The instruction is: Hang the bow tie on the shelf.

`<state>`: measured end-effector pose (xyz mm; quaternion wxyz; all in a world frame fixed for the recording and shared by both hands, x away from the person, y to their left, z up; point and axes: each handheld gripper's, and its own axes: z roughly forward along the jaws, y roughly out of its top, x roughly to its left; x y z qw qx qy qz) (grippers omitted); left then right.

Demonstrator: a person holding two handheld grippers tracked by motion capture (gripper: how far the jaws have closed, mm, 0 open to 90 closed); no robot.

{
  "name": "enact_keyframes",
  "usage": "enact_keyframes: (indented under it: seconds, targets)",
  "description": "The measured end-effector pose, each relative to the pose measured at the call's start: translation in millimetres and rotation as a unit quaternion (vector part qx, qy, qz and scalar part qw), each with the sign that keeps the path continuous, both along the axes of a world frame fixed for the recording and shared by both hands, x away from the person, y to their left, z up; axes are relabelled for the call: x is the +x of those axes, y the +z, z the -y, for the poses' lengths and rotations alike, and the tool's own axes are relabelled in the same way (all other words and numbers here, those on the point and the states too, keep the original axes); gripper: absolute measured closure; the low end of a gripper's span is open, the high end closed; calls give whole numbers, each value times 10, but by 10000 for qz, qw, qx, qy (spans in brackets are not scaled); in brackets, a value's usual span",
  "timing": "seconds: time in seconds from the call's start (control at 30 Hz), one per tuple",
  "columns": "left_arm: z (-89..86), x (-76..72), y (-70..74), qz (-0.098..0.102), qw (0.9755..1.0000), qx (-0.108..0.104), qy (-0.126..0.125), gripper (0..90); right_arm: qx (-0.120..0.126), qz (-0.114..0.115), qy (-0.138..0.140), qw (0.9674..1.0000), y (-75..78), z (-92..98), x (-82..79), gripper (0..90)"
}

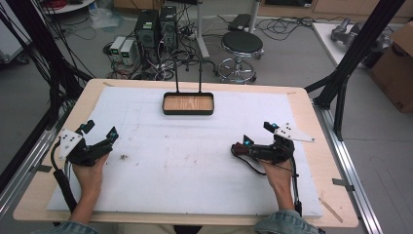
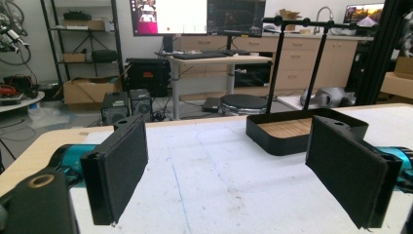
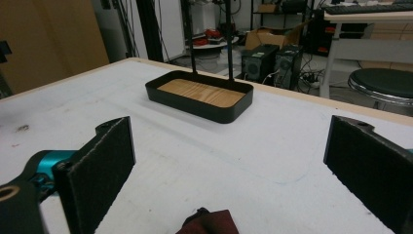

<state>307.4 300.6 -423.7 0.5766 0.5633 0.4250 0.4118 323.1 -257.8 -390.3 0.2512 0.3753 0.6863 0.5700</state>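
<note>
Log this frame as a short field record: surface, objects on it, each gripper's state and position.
surface: white mat on a wooden table
object: black tray with wood base, far centre, two upright rods behind it
tray contents: none visible
left gripper: open, holding nothing, near left
right gripper: open, holding nothing, near right
marks: dark specks on mat

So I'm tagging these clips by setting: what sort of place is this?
Most likely a lab or workshop, not a home: computer towers with tangled cables on the floor, monitors on a desk, and shelving with boxes behind the table.
</note>
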Motion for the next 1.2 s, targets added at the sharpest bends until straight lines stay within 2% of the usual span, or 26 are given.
enact_keyframes:
  seconds: [0.13, 0.37, 0.47, 0.63, 0.73, 0.8, 0.83, 0.87, 0.9, 0.93, 1.1, 1.2]
  targets:
    - [-30, -2, -9, -43, 9999, -140, -18, 161, -18, -25, 11, 10000, -1, 12, 1, 37]
    - [-41, -8, -8, -32, 9999, -134, 22, 162, -43, -44, 92, 9999, 2, 2, -4, 46]
    - [-43, -1, -14, -48, 9998, -172, 9, 162, -78, -160, 132, 9998, -8, 5, 0, 46]
    - [-47, -9, -8, -18, 9999, -143, 16, 167, -84, -90, 110, 9999, 9, 29, -9, 47]
    - [-46, -7, -10, -39, 9999, -159, 24, 167, -82, -200, 134, 9997, 6, 50, -10, 58]
    - [-44, -8, -9, -46, 9999, -134, 19, 167, -114, -186, 142, 9997, 2, 51, -2, 59]
    - [-43, -8, -8, -27, 9999, -137, 14, 168, -156, -224, 140, 9995, -5, 49, 4, 70]
    - [-41, -6, -7, 5, 9999, -156, 22, 174, -256, -362, 246, 9987, -25, 44, 18, 145]
    - [-41, -6, -7, 5, 9999, -156, 22, 175, -256, -362, 246, 9987, -25, 44, 18, 145]
    - [-38, 3, -11, 20, 9999, -171, 18, 177, -414, -511, 333, 9973, -56, 40, 39, 164]
    - [-15, 14, -16, -2, 9999, -95, -31, 180, -587, -696, 286, 9954, -126, 53, 54, 171]
    - [-14, -1, -2, 70, 9999, -86, -34, 183, -744, -852, 263, 9932, -182, 83, 78, 235]
